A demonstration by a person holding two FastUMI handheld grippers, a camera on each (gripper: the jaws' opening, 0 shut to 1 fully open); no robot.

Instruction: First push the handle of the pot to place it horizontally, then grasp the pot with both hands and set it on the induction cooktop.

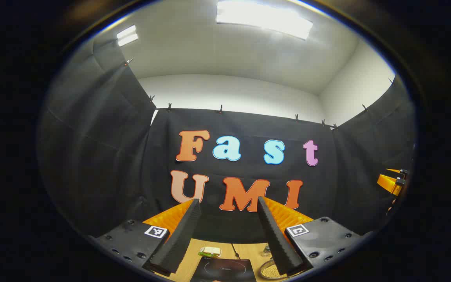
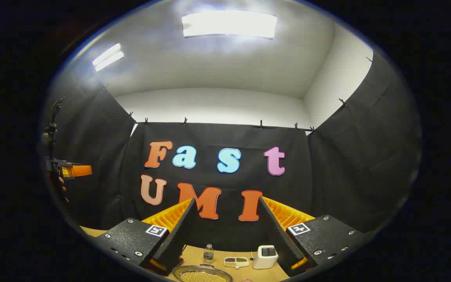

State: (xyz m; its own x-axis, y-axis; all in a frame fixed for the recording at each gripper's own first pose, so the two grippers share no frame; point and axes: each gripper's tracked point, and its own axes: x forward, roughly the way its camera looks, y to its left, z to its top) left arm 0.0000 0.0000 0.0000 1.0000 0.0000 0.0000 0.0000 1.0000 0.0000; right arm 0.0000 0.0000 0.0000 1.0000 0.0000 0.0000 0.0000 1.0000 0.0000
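Left gripper: we held the left gripper tilted up toward the booth's cloth wall, its two fingers spread wide apart with nothing between them
Right gripper: we kept the right gripper raised in the same way, its fingers also standing well apart and gripping nothing
Other views of the claws: in the left gripper view the right gripper's body showed at 3 o'clock; in the right gripper view the left gripper's body sat at 9 o'clock with a hand under it
Pot: we saw the pot at 6 o'clock in the right gripper view, a round metal rim filled with pale grains; in the left gripper view it lay at 5 o'clock, partly behind a finger; we could not tell how its handle lay
Induction cooktop: the induction cooktop, dark and flat, lay at 6 o'clock in the left gripper view, just beside the pot
Table: a wooden table carried a small bottle, a divided dish and a white box device, behind the pot in the right gripper view
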